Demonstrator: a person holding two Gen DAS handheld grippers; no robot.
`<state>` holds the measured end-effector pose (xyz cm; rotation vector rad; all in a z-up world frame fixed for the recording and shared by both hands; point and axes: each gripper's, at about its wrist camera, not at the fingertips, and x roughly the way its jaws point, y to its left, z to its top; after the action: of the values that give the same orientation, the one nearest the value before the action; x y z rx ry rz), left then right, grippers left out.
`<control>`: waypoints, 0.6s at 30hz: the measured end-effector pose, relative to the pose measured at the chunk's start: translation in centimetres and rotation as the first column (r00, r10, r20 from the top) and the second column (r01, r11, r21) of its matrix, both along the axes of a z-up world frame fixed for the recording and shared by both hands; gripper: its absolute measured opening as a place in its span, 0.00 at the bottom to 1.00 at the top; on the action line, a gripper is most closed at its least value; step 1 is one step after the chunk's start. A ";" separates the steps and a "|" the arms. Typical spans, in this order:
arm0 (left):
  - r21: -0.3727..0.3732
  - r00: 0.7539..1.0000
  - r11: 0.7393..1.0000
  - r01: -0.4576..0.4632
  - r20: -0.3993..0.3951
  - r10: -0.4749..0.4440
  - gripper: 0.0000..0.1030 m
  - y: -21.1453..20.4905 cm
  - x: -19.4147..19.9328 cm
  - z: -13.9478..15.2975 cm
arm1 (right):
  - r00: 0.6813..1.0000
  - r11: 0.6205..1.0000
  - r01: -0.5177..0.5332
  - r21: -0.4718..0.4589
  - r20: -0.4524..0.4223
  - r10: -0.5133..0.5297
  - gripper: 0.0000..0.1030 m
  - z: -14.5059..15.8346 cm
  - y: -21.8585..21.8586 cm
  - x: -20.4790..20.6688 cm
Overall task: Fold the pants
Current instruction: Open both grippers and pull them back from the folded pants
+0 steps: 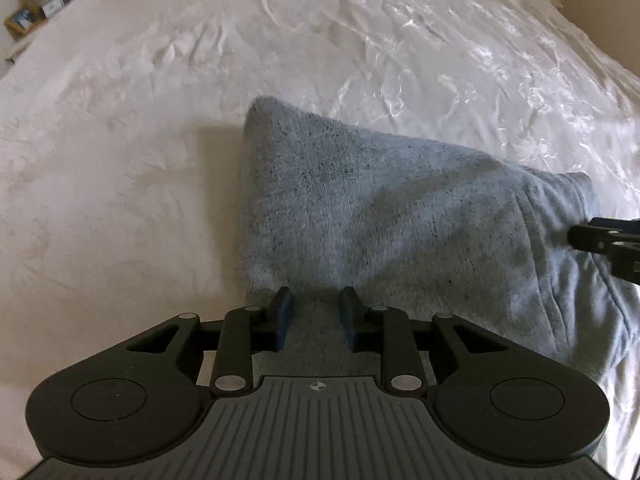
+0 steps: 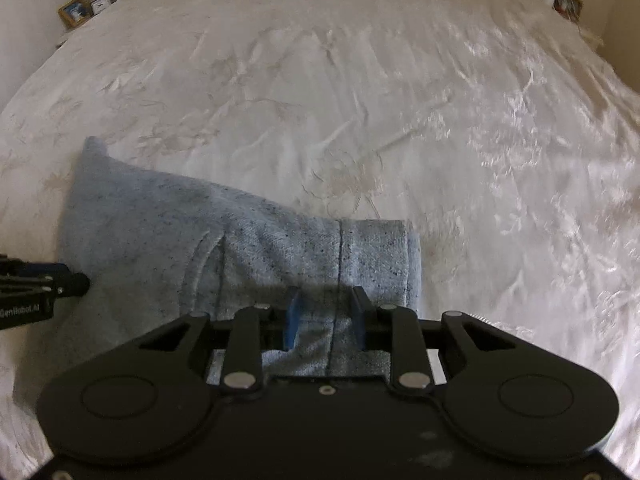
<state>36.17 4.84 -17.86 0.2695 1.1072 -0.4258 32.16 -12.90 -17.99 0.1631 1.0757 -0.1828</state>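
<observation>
White embroidered satin, a bedspread, fills both our views, wrinkled and glossy on its far right side. On its near part lie the grey-blue pants, folded into a thick bundle whose long axis runs left to right, one corner pointing toward the far left and a seamed cuff end at the right. The bundle's near edge is hidden under our tools, and its lower right spills out of the left view. Our left gripper hovers over the near left part, its blue-padded fingers apart with cloth beneath them. Our right gripper sits over the cuff end, fingers apart too. Picture frames line the far left bedside, small and blurred; other small items at the far right are hard to make out.
</observation>
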 end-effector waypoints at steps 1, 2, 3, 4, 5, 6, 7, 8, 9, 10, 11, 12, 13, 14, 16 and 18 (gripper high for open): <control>-0.008 1.000 1.000 -0.011 0.007 0.011 0.25 0.3 -0.4 0.7 | 1.000 1.000 -0.002 0.007 0.016 0.002 0.29 0.8 0.1 -0.4; -0.018 1.000 1.000 -0.020 0.014 0.021 0.26 0.6 -0.8 1.3 | 0.999 1.000 -0.002 0.021 0.036 0.001 0.29 1.5 0.2 -0.9; -0.027 0.999 0.999 -0.029 0.028 0.030 0.26 0.9 -1.4 2.1 | 0.998 0.999 -0.001 0.035 0.055 -0.001 0.29 2.3 0.3 -1.6; -0.031 0.998 0.999 -0.033 0.044 0.035 0.27 1.0 -1.9 2.7 | 0.998 0.999 -0.001 0.042 0.070 -0.002 0.30 3.0 0.5 -2.4; -0.034 0.997 0.999 -0.035 0.062 0.037 0.27 1.2 -2.6 3.4 | 0.996 0.999 -0.003 0.048 0.086 -0.001 0.31 3.7 0.6 -3.0; -0.037 0.996 0.999 -0.037 0.082 0.040 0.28 1.3 -3.5 4.2 | 0.994 0.998 -0.006 0.056 0.106 0.000 0.35 4.5 0.8 -3.9; -0.042 0.995 0.998 -0.039 0.095 0.043 0.28 1.5 -4.1 4.8 | 0.992 0.998 -0.010 0.062 0.124 0.002 0.41 5.3 1.1 -4.6; -0.046 0.993 0.998 -0.041 0.105 0.046 0.29 1.3 -4.7 5.5 | 0.990 0.998 -0.015 0.063 0.141 0.006 0.43 6.0 1.3 -5.5; -0.051 0.992 0.998 -0.043 0.115 0.049 0.30 1.3 -5.4 6.1 | 0.988 0.998 -0.021 0.057 0.156 0.012 0.45 6.6 1.5 -6.3; -0.054 0.991 0.998 -0.045 0.125 0.051 0.31 1.1 -5.9 6.6 | 0.986 0.998 -0.031 0.052 0.167 0.022 0.46 7.1 1.9 -6.8; -0.056 0.989 0.997 -0.046 0.141 0.053 0.34 1.0 -6.8 7.2 | 0.984 0.998 -0.042 0.047 0.176 0.033 0.49 7.6 2.3 -7.5; -0.054 0.987 0.997 -0.049 0.153 0.057 0.39 0.9 -7.3 7.6 | 0.982 0.998 -0.049 0.043 0.182 0.041 0.57 8.0 2.5 -8.2; -0.041 0.984 0.998 -0.056 0.166 0.062 0.42 0.6 -7.9 7.9 | 0.982 0.998 -0.048 0.042 0.185 0.040 0.66 8.5 2.6 -9.1; -0.019 0.982 0.998 -0.064 0.178 0.067 0.44 0.3 -8.6 8.2 | 0.982 0.998 -0.042 0.044 0.185 0.034 0.67 8.6 2.6 -9.5; 0.039 0.975 0.996 -0.080 0.211 0.070 0.45 -0.6 -9.9 8.9 | 0.982 0.998 -0.030 0.055 0.185 0.020 0.67 9.0 2.6 -10.6; 0.079 0.971 0.992 -0.100 0.226 0.079 0.46 -1.2 -10.8 9.3 | 0.984 0.998 -0.022 0.056 0.178 0.012 0.67 9.5 2.6 -11.3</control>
<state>25.33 3.67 -8.52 0.3371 0.9152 -0.2582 20.82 -10.31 -8.53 0.2179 0.9053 -0.1191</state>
